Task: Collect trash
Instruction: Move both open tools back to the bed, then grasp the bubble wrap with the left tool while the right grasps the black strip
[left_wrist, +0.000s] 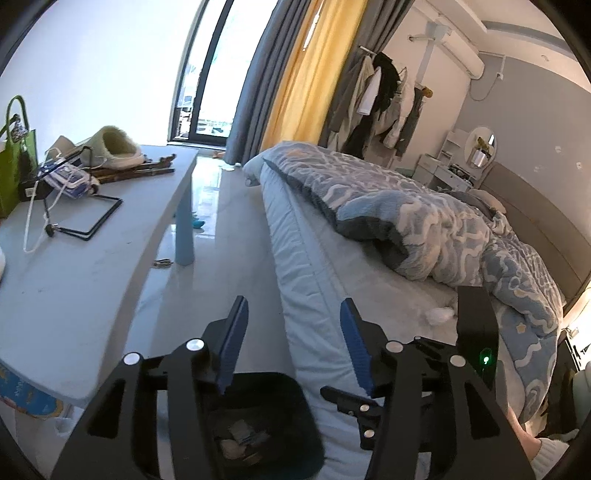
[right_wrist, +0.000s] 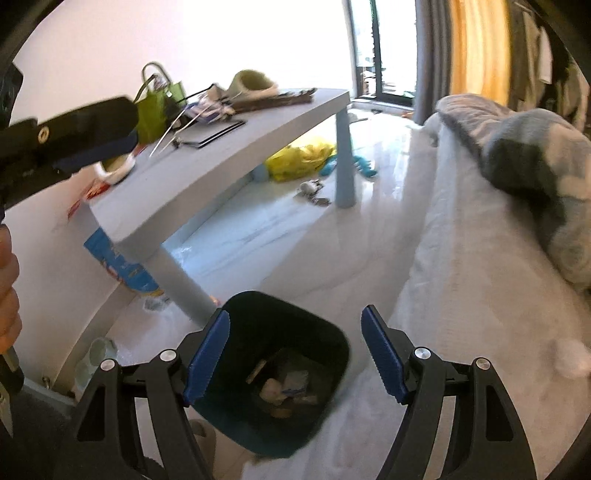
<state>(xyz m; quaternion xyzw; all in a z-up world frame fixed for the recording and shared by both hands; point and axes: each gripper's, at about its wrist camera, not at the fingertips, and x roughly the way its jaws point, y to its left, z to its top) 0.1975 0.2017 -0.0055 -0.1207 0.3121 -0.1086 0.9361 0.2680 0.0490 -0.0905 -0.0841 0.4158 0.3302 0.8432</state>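
Bin (right_wrist: 284, 373) on floor between table (right_wrist: 207, 162) left, bed (right_wrist: 461, 258) right; scraps (right_wrist: 284, 387) inside.

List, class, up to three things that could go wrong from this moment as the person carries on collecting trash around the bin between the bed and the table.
1. Both claws, left and right, stand open and empty, so the white tissue wad on the bed might be overlooked.
2. The dark bin stands close beside the table leg; a swing could tip it.
3. Keys on the floor could be binned by mistake.
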